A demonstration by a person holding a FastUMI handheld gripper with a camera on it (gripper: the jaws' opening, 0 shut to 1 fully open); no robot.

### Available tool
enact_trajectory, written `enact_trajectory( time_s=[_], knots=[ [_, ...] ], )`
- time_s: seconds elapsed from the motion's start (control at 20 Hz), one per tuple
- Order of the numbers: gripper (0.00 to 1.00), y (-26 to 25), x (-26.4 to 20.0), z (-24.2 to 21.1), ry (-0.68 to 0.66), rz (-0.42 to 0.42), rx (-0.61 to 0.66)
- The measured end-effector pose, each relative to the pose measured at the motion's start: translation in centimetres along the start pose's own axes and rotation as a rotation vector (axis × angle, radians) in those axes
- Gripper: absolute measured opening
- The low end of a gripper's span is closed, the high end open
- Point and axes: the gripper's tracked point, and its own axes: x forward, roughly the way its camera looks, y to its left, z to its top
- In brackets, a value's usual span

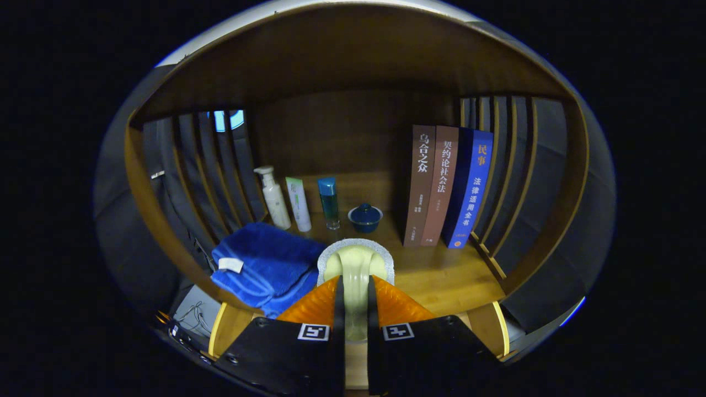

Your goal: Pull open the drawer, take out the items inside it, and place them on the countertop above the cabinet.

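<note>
Here the tool (356,295) grips a smooth cream-handled brush (356,264) — gritty grey rim — above the wooden countertop (441,275).

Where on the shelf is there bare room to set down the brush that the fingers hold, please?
Bare wood lies right of the brush, before the books. The left is crowded: blue towel, three bottles and lidded cup behind. The gripper is shut on the brush.

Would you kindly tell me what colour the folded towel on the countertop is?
The towel is blue with a small white tag, seen in the gripper view left of the hand-held gripper.
</note>
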Motion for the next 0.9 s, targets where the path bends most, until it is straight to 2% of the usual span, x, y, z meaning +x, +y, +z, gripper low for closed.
enact_trajectory(
  time_s=[0.35,0.65,0.7,0.85,0.9],
  knots=[
    [0.2,0.0,7.9,-0.2,0.136,-0.006,-0.026],
    [0.21,-0.5,11.5,-1.4,0.263,-0.032,-0.048],
    [0.27,-0.6,12.0,-1.8,0.273,-0.028,-0.044],
    [0.29,-0.4,12.2,-1.9,0.276,-0.014,-0.023],
    [0.37,-0.3,12.2,-1.7,0.269,-0.006,-0.016]
  ],
)
